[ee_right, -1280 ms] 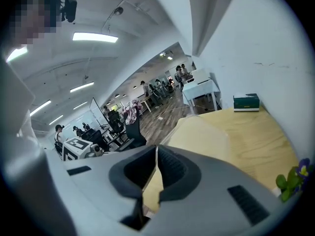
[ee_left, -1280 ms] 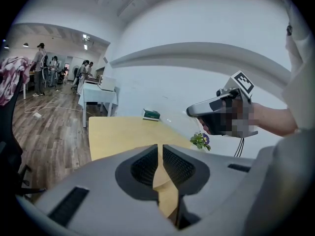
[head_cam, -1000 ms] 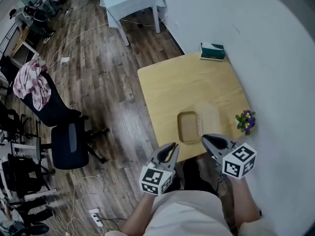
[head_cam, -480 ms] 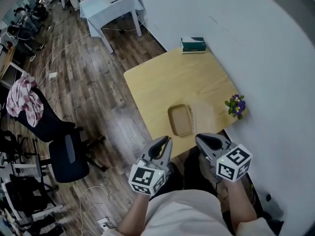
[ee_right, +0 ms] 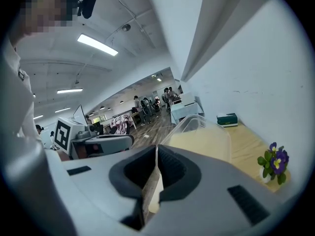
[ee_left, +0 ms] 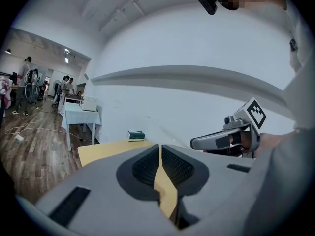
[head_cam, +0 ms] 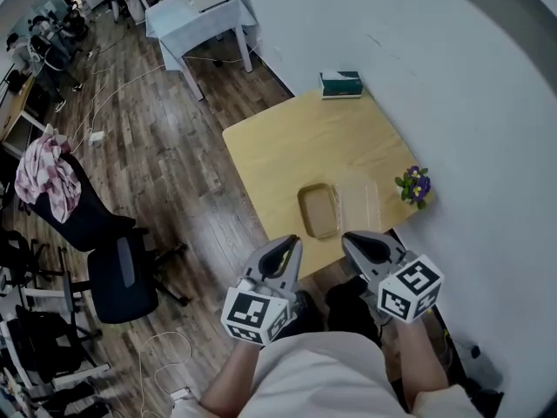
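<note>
We see a green box (head_cam: 340, 84) at the worktop's (head_cam: 287, 151) far edge, a potted flower (head_cam: 414, 185) by the wall (head_cam: 435, 77), and a black chair (head_cam: 122, 266).

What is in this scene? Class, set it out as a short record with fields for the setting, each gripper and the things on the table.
Setting: wooden table against a white wall; office chair on the wood floor
Left gripper: jaws together, nothing between them, held short of the table's near edge
Right gripper: jaws together, nothing between them, beside the left
Nearest things: shallow tray, clear lid open at its right
Also on table: potted flowers, green box
</note>
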### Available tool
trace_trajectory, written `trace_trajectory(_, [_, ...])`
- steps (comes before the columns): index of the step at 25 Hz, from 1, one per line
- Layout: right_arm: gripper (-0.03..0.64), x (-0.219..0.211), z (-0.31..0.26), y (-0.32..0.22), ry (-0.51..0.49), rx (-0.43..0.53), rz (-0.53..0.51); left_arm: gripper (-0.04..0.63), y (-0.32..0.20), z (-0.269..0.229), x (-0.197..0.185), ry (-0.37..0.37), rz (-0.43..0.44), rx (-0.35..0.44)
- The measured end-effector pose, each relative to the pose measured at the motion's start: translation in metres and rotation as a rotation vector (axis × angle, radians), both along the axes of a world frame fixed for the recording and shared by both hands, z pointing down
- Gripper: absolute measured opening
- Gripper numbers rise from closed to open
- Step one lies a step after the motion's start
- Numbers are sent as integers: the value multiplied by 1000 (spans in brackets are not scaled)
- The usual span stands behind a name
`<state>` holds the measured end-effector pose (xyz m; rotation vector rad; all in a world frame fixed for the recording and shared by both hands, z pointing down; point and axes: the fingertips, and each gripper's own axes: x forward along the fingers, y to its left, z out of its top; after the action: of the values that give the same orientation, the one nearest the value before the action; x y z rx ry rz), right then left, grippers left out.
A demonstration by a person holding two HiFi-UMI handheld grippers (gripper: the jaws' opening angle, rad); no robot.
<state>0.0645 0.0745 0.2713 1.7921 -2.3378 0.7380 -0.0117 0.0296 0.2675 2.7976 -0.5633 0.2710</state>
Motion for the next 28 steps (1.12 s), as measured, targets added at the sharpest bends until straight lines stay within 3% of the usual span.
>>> trace_trajectory(16, [20,-18,-32,7,30,82,-37,6,18,-37,-2,51,-13,49])
trace_trajectory(28, [20,-30,-27,12,47,67,-73,6,23,-35,-11,55,-35,43])
